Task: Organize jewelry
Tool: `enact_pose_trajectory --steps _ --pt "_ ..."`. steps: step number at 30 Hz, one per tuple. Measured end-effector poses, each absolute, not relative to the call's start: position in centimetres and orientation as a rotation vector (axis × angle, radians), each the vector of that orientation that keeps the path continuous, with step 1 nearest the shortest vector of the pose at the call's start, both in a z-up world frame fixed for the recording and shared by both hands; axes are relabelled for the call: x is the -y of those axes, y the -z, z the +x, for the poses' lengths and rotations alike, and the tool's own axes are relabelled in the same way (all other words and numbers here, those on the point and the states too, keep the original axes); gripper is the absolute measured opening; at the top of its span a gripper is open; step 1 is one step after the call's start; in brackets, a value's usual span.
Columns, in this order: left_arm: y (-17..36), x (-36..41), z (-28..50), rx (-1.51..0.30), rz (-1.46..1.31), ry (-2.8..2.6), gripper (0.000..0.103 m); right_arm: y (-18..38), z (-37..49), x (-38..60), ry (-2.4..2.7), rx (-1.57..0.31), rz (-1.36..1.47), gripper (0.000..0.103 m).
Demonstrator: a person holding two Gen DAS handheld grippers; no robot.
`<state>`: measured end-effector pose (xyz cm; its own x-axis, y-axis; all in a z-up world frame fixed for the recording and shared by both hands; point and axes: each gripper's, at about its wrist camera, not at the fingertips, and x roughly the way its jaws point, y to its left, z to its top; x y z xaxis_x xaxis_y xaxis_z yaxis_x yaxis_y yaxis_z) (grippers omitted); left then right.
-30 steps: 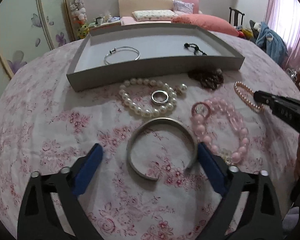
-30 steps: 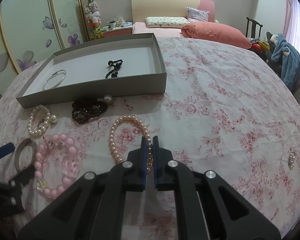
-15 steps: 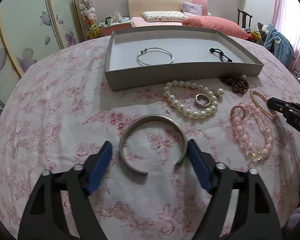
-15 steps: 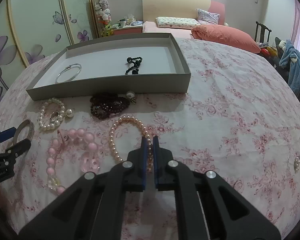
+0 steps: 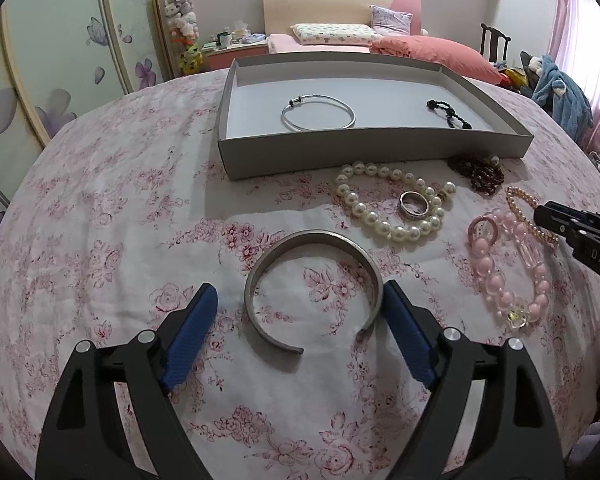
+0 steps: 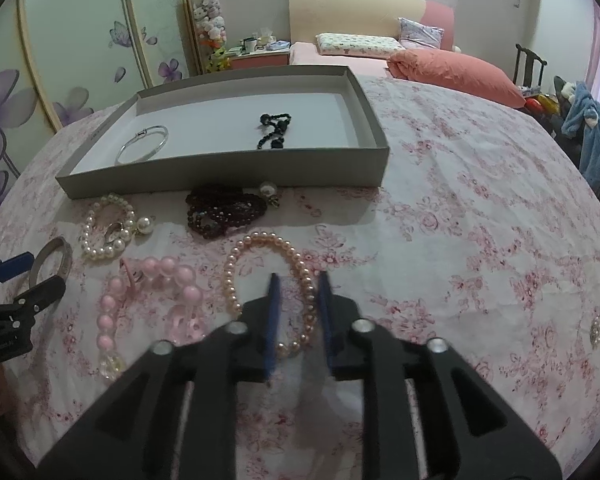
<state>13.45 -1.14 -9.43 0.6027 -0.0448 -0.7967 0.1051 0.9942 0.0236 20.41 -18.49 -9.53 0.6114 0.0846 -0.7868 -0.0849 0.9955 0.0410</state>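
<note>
While partly hidden under the half-open right gripper (image 6: 298, 286), the peach pearl bracelet (image 6: 236, 276); left gripper (image 5: 298, 302) released.

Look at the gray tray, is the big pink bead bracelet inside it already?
No, the pink bead bracelet lies on the flowered cloth in front of the gray tray, which holds only a thin silver bangle and a black bead piece.

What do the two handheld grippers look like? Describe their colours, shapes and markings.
Both are alike. The left gripper has matte black, angular arms with triangular cut-outs and silver round bolts, ending in flat, ribbed blue fingers. The right gripper matches it, with thin blue fingers seen edge-on. White lettering, only partly readable, marks its black side in the left wrist view.
</note>
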Motion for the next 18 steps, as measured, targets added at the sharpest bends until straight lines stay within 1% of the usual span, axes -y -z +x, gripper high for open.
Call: enact_pose_trajectory --steps 10,14,15,16,17,18 --pt "9.28 1.27 14.11 -0.924 0.066 0.079 0.083 9.58 20.58 18.58 -0.083 -0.902 -0.011 0.03" --pt "9.29 1.39 14.09 -0.922 0.067 0.081 0.081 9.63 20.55 18.67 -0.081 -0.901 -0.011 0.03" --pt "9.31 1.43 14.05 -0.918 0.068 0.082 0.077 9.66 20.48 18.63 -0.077 -0.9 -0.017 0.025" --pt "9.27 1.42 13.97 -0.913 0.067 0.086 0.075 9.66 20.41 18.59 -0.078 -0.901 -0.021 0.009" --pt "9.22 1.46 13.89 -0.906 0.068 0.09 0.068 9.65 20.32 18.57 -0.078 -0.904 -0.022 0.007" --pt "9.17 1.47 13.86 -0.906 0.069 0.088 0.068 9.62 20.17 18.54 -0.079 -0.903 -0.02 0.007"
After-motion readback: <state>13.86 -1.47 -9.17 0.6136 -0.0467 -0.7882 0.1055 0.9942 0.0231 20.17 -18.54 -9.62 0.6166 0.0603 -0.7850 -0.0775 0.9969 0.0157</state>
